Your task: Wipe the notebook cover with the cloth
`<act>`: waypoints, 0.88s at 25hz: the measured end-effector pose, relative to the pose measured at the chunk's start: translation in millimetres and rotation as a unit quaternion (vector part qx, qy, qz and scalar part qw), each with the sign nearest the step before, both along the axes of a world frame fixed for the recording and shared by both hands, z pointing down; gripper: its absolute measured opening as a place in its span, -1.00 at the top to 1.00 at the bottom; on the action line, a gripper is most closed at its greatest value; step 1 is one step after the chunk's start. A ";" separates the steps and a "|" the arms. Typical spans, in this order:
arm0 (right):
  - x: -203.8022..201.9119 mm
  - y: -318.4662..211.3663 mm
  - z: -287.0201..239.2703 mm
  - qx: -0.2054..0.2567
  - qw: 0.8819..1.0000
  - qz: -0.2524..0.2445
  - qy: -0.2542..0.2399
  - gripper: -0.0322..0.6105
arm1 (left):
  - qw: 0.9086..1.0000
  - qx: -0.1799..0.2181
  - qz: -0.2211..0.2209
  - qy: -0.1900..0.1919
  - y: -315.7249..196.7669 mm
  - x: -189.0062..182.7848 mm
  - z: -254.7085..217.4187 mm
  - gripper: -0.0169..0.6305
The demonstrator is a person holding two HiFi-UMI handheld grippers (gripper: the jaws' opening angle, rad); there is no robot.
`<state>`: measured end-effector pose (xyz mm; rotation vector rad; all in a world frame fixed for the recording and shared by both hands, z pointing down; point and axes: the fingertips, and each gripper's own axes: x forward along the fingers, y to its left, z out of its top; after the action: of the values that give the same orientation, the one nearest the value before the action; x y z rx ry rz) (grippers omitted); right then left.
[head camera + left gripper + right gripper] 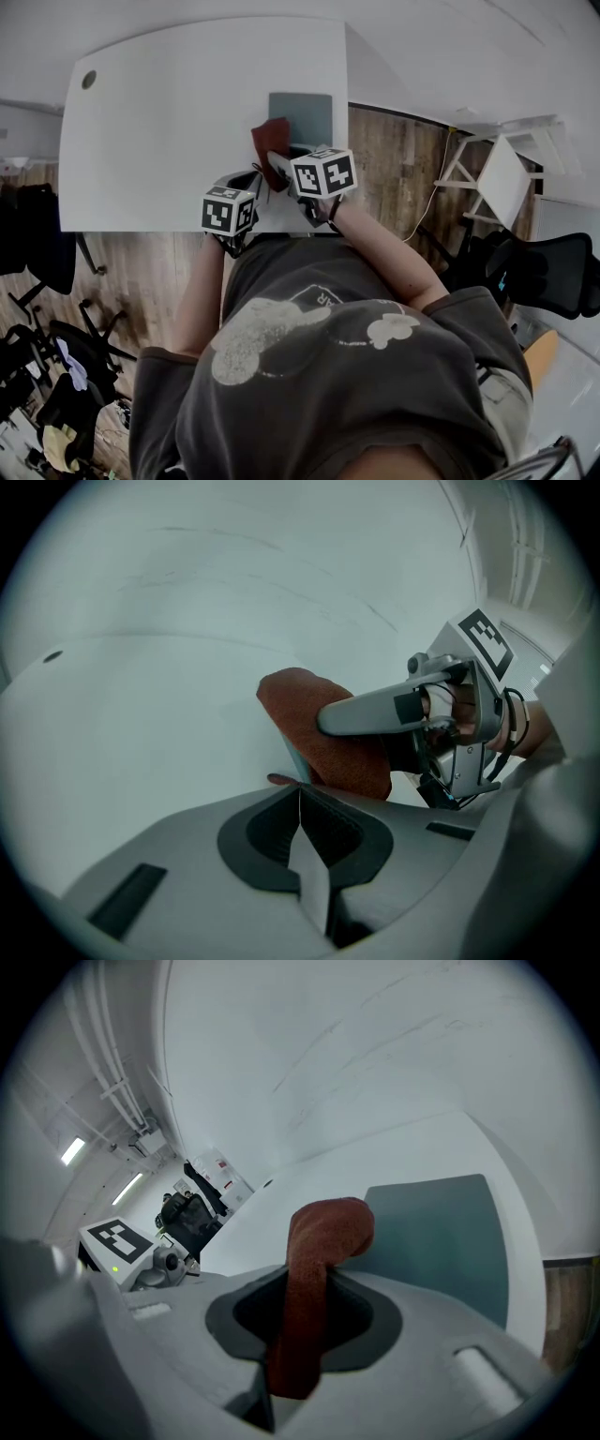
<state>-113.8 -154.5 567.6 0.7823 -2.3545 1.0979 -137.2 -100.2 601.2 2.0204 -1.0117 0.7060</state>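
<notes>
- The notebook has a plain grey-green cover. It lies flat on the white table, close to the table's right edge and towards the person's side.
- The cloth is rust-red and sits at the notebook's near left corner. It is held up off the table rather than spread out.
- The right claw is just on the near side of that same corner, with its jaws clamped on the cloth.
- In the right gripper view, the cloth rises from between the jaws. Its top curls over towards the notebook. Whether the free end touches the cover cannot be told.
- The left claw is to the left of the notebook and nearer the person. It is just beside the right claw and apart from the cloth.
- In the left gripper view, the left claw has its jaws pressed together along a thin seam, with nothing between them.
- That view also shows the cloth hanging beyond the jaws, with one long finger of the right claw laid across it.
- Each claw carries a marker cube on the person's side of the notebook, the right one and the left one.
- A wooden floor shows past the table edge to the right of the notebook.
</notes>
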 end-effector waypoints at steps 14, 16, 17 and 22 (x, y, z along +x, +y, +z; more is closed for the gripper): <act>-0.7 7.9 15.3 0.007 0.999 -0.014 0.028 0.64 | 1.000 -0.007 0.000 -0.001 6.4 -1.4 2.9 0.97; 2.7 7.5 15.4 0.007 1.000 -0.011 0.027 0.64 | 1.000 -0.007 0.002 -0.001 7.2 0.3 3.0 0.97; 5.9 6.5 15.4 0.008 1.000 -0.009 0.028 0.64 | 1.000 -0.007 0.002 -0.001 7.6 1.6 3.2 0.97; 26.3 -1.8 13.6 0.009 0.999 0.012 0.030 0.64 | 1.000 -0.006 0.006 0.000 8.7 9.2 1.9 0.97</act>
<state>-87.5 -156.3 581.2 0.8391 -2.3151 1.0490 -128.0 -91.5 603.1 2.0187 -0.9941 0.7176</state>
